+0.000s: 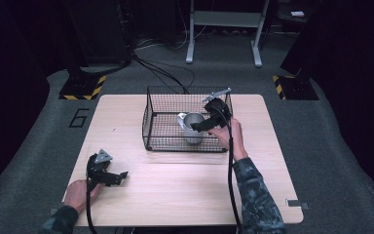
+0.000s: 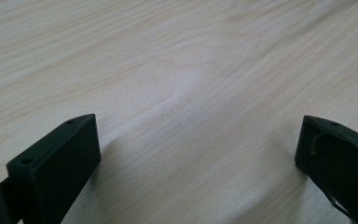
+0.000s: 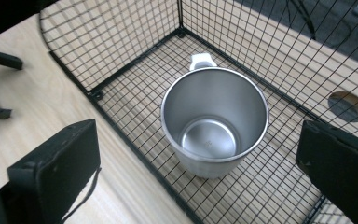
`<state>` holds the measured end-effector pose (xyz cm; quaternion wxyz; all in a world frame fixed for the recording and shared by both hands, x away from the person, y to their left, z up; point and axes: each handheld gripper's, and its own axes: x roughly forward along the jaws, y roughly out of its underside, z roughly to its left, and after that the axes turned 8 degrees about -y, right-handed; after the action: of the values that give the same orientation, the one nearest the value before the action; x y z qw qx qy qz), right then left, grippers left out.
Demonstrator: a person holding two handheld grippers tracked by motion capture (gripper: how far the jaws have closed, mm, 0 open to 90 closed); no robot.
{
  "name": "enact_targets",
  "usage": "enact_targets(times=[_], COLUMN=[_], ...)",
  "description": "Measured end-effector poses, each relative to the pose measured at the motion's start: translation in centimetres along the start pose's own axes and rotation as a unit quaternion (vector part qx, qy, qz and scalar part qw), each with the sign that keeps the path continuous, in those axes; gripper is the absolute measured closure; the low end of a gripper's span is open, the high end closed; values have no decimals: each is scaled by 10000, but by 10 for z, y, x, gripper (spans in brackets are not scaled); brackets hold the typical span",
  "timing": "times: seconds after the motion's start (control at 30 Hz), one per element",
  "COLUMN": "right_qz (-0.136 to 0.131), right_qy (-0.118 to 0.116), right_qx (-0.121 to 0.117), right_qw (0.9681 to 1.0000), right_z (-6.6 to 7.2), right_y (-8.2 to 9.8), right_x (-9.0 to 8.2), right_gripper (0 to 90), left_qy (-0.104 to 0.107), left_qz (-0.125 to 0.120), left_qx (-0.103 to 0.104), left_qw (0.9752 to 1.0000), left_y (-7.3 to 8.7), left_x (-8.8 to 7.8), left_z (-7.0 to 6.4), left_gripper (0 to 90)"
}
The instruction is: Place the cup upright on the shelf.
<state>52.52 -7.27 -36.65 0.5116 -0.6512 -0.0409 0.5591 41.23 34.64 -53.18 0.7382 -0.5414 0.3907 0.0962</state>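
over at the near left corner of the pale wooden desk (image 1: 141, 195) the left gripper (image 1: 111, 176) sits low by the person's left hand (image 1: 80, 194), and its own camera has the two black jaws spread wide with nothing but bare wood grain between them. it looks parked, out of the way, well apart from everything else.

moving along to the middle of the desk, toward the far edge, there's the black wire-mesh basket (image 1: 165, 144), and standing upright inside it, nearer its right half, the silver metal mug with a white handle (image 1: 193, 127). from the right gripper view the mug (image 3: 214, 123) is empty, mouth up, its handle turned to the basket's far corner, its base on the basket (image 3: 121, 60) floor.

and now the right gripper (image 1: 208, 123), held in the person's right hand (image 1: 230, 134), hovers over the mug, leaning in across the basket's right side. its jaws are wide apart too, one either side of the mug, nothing pinched.

my read: this is the reach for the mug. to do it well, i'd say come straight down with one jaw inside the rim and one outside, or straddle the body squarely, on the side away from the handle. keep the outer jaw clear of the mesh wall, close gently since smooth steel may slip, then lift vertically so the base doesn't catch the wire.
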Motion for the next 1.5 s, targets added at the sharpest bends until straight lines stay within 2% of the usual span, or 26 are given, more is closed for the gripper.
enact_targets(times=[0.03,0.1,0.3,0.4,0.43,0.5,0.57,0.63,0.7,0.77,0.8,0.87,0.9,1.0,1.13,1.23,1.27,1.3,1.33,1.37,1.5], right_qz=[0,-126,-293,-339,-390,-382,-417,-410,-433,-437,-425,-454,-428,-403,-310,-232,-232,-230,-230,-226,-257], right_qy=[0,45,104,119,164,173,226,246,336,347,404,417,463,520,698,832,832,890,890,930,1092], right_qx=[0,-153,-307,-296,-320,-325,-340,-302,-214,-197,-95,-63,73,232,468,772,772,860,860,1072,1215], right_qw=[10000,9998,9990,9989,9986,9986,9983,9984,9983,9983,9982,9981,9980,9976,9960,9933,9933,9920,9920,9896,9862], right_z=[0,10,24,27,31,31,33,34,32,31,28,27,22,16,4,-5,-5,-11,-11,-15,-23], right_y=[0,7,27,35,46,49,65,69,88,92,106,112,130,150,186,217,217,235,235,251,273], right_x=[0,-16,-42,-48,-55,-57,-63,-65,-70,-71,-74,-75,-76,-76,-74,-71,-71,-69,-69,-67,-67], right_gripper=[0,0,0,0,0,0,0,0,0,0,0,0,0,0,0,0,0,0,0,0,0], left_qy=[0,1,0,1,0,1,1,1,1,0,1,0,0,1,1,0,0,1,1,1,-1], left_qz=[0,0,0,0,0,-1,1,0,0,1,0,0,1,0,0,0,0,1,1,1,0], left_qx=[0,2,0,1,0,-2,1,0,0,1,4,0,2,2,0,1,1,2,2,2,3], left_qw=[10000,10000,10000,10000,10000,10000,10000,10000,10000,10000,10000,10000,10000,10000,10000,10000,10000,10000,10000,10000,10000], left_y=[0,0,0,0,0,0,0,0,0,0,0,0,0,0,0,0,0,0,0,0,0], left_x=[0,0,0,0,0,0,0,0,0,0,0,0,0,0,0,0,0,0,0,0,0], left_z=[0,0,0,0,0,0,0,0,0,0,0,0,0,0,0,0,0,0,0,0,0], left_gripper=[1,0,1,1,0,1,1,1,1,1,0,1,1,1,1,1,0,1,1,1,0])
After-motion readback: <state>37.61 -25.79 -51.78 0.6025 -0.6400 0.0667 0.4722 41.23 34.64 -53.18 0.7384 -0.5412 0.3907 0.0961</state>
